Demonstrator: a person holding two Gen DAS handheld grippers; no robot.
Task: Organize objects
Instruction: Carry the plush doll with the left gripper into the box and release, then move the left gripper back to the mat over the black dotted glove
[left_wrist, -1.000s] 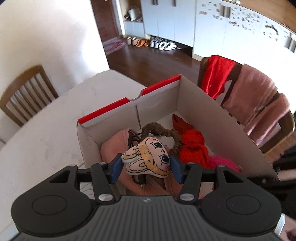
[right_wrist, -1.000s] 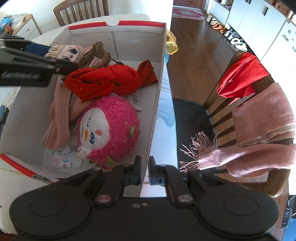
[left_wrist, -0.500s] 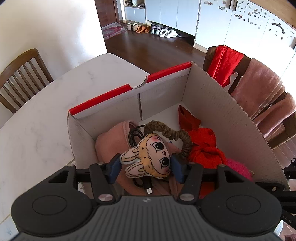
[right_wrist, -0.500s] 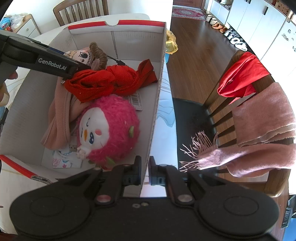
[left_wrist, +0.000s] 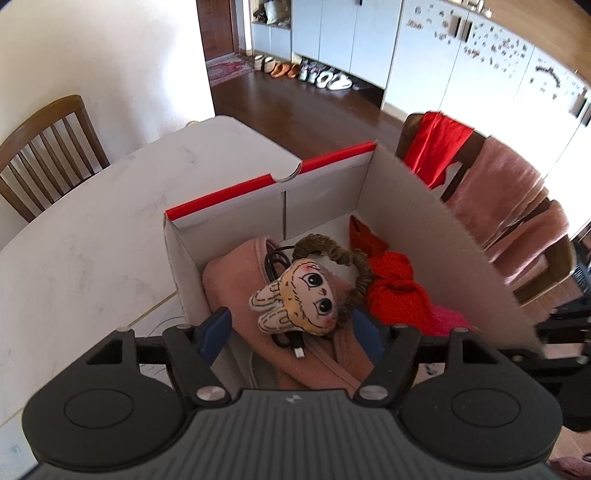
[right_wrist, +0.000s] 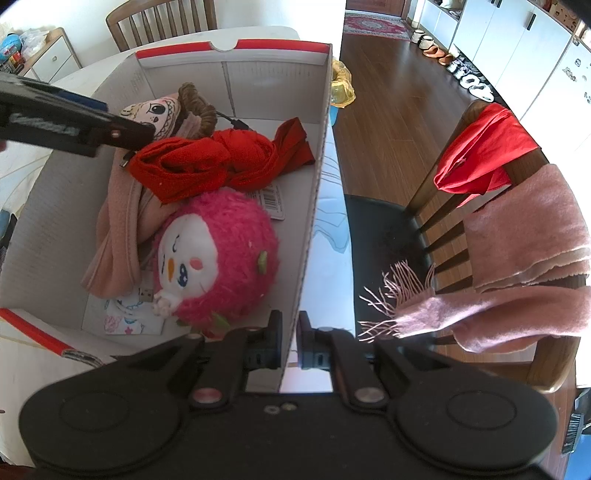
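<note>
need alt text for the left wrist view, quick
The left gripper hangs open above a cardboard box on a white table, its blue-padded fingers either side of a small doll-face plush. The plush lies on pink cloth, beside a brown scrunchie and red cloth.

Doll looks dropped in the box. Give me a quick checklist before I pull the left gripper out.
1. Left gripper open: ok.
2. Doll head free of the blue pads: ok, gaps on both sides.
3. Doll resting on the pink cloth inside the box: ok.
4. Black cable clear of the fingers: cannot tell.
5. Right gripper clamped on the box wall: ok.
</note>
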